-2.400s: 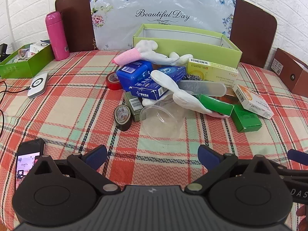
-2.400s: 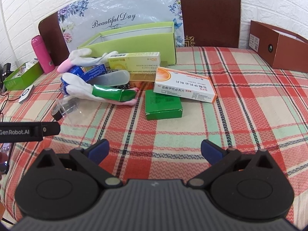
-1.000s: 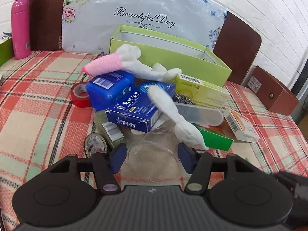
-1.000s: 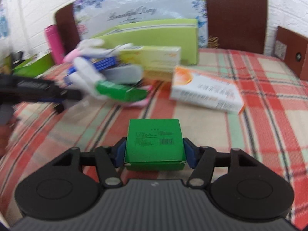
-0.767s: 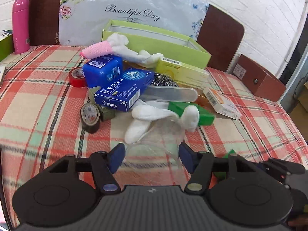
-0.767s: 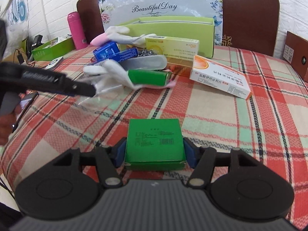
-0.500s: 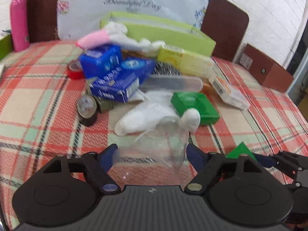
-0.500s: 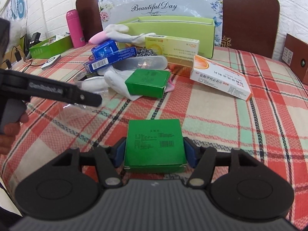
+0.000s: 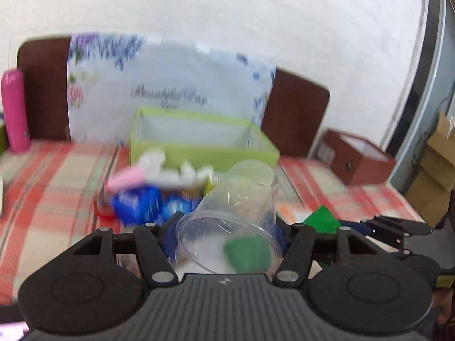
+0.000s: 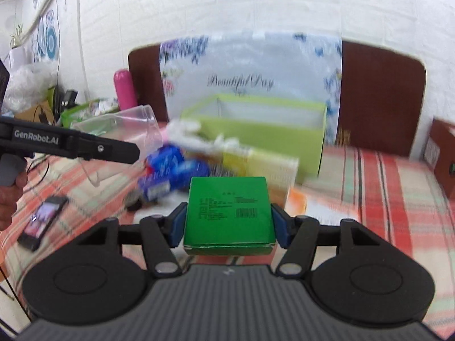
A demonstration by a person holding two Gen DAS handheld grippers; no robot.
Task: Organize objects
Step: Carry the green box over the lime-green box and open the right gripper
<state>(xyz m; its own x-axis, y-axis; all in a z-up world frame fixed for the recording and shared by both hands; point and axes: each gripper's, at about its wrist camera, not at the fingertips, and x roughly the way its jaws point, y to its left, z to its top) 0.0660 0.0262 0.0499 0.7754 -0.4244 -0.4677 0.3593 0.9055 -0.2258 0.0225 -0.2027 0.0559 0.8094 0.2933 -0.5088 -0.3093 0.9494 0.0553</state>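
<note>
The left gripper (image 9: 227,237) has a clear cup (image 9: 236,213) between its jaws, which have just been closing, mouth toward the camera; the right gripper (image 10: 229,226) clamps a green box (image 10: 229,213) by its sides, flat and level; both are lifted off the plaid table (image 10: 384,176), probably bound for the lime bin (image 10: 256,125) behind the pile, open-topped to receive them.

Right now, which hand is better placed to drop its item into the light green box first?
Probably the right: the right gripper grips the green carton squarely. The left gripper holds a tilted clear cup before the light green box.
</note>
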